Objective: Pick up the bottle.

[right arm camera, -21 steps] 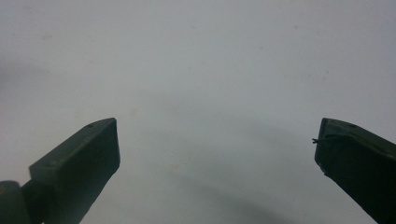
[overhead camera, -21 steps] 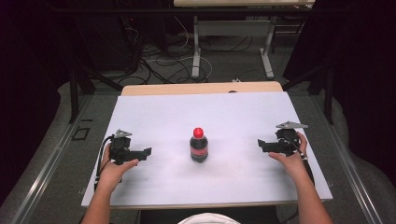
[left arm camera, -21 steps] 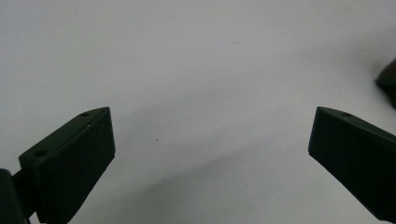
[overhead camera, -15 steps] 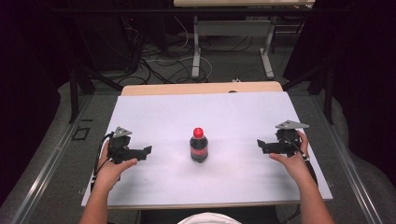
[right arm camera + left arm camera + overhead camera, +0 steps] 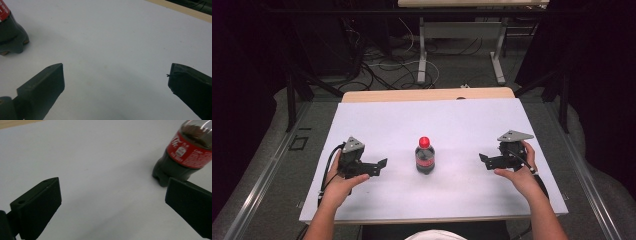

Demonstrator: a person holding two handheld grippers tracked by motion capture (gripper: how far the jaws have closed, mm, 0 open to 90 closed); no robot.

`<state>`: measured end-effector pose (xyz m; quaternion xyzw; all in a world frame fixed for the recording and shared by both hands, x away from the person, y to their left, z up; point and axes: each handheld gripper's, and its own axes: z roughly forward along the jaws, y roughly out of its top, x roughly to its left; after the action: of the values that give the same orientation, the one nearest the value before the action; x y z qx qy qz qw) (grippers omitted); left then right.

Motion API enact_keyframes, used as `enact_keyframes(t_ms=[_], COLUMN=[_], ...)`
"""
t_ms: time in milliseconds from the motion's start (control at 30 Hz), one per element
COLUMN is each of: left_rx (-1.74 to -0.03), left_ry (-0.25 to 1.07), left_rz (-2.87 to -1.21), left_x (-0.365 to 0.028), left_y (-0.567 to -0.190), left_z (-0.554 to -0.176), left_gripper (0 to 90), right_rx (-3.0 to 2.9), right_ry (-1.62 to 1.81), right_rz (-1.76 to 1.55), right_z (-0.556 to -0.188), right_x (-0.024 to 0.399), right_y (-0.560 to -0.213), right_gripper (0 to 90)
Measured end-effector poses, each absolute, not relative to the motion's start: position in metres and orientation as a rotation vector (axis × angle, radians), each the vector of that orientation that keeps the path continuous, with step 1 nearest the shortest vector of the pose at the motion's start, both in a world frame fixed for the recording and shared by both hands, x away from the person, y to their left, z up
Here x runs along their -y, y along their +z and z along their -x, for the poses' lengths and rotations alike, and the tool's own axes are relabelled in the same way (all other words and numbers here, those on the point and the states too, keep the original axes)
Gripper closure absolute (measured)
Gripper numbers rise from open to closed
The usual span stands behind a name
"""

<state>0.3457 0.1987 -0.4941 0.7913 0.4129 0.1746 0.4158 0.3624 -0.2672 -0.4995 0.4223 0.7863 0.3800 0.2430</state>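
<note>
High view puts the cola bottle [image 5: 425, 156] upright mid-table, left gripper [image 5: 381, 165] at its nine o'clock, right gripper [image 5: 484, 159] at three, both gaping and empty; approach stage, I judge: next, close in on the bottle

The white sheet [image 5: 462, 125] on the table was brightly and evenly lit from above, while the floor and the room behind it fell away into near black. The cola bottle [image 5: 425, 156] threw only a short, soft shadow close around its base, and its red cap was sharp in the high view. That view was slightly grainy and soft. In the left gripper view the bottle [image 5: 185, 152] carried small white glints near its shoulder, and the close black jaws were blurred. In the right gripper view a faint grey shadow lay on the sheet between the jaws, which were likewise out of focus.
</note>
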Motion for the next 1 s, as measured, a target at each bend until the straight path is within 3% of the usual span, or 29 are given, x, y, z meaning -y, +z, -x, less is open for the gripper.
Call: enact_keyframes(t_ms=[600, 1000], left_rx=[-0.929, -0.896], left_ry=[0.296, 0.288], left_rz=[-1.983, -2.002], left_x=[-0.141, -0.106], left_y=[-0.495, -0.499], left_z=[-0.350, -0.362], left_gripper=[3.9, 4.3], right_rx=[-2.188, -2.187], right_ry=[1.075, 1.080], right_rz=[-1.107, -1.117], right_z=[-0.358, -0.358], right_x=[0.248, 0.249], right_y=[-0.501, -0.503], right_gripper=[0.3, 0.6])
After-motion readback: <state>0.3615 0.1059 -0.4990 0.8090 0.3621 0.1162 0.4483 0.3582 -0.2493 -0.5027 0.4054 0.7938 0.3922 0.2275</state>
